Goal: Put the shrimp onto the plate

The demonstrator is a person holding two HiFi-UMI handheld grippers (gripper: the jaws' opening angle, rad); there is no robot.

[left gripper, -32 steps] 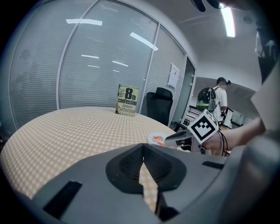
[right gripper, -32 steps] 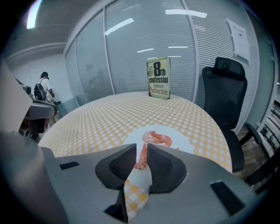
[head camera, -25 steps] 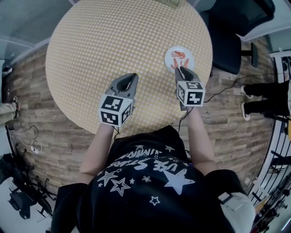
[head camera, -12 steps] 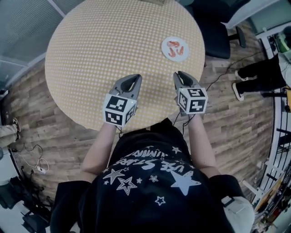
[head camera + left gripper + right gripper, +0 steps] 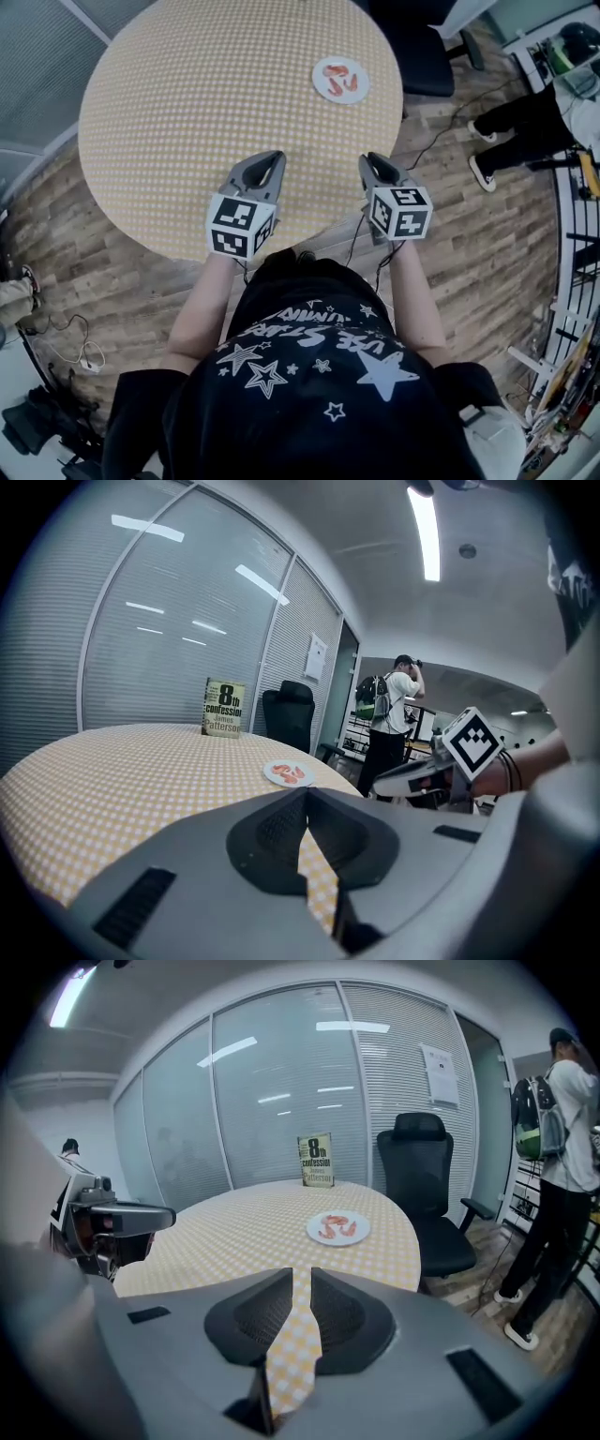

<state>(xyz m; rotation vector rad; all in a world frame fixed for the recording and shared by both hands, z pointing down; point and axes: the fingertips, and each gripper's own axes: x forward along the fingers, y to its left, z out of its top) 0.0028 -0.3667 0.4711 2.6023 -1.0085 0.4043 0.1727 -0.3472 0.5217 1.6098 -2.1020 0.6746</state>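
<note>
A white plate (image 5: 340, 80) with orange shrimp (image 5: 338, 84) on it sits at the far right of the round, yellow-checked table (image 5: 187, 103). The same plate (image 5: 288, 773) (image 5: 338, 1229) shows well ahead of both grippers. My left gripper (image 5: 269, 159) (image 5: 306, 797) hovers over the table's near edge, its jaws touching at the tips and holding nothing. My right gripper (image 5: 368, 159) (image 5: 302, 1279) hangs level with it at the near right edge. A narrow slit shows between its jaws, and nothing is held.
A book (image 5: 316, 1160) (image 5: 224, 707) stands upright at the table's far side. A black office chair (image 5: 427, 1185) (image 5: 412, 47) is beside the table behind the plate. A person with a backpack (image 5: 562, 1176) stands on the wood floor to the right. Cables (image 5: 66, 319) lie on the floor at the left.
My right gripper has drawn back from the plate to the table's near edge. The plate with the shrimp now lies farther off. The left gripper has hardly moved.
</note>
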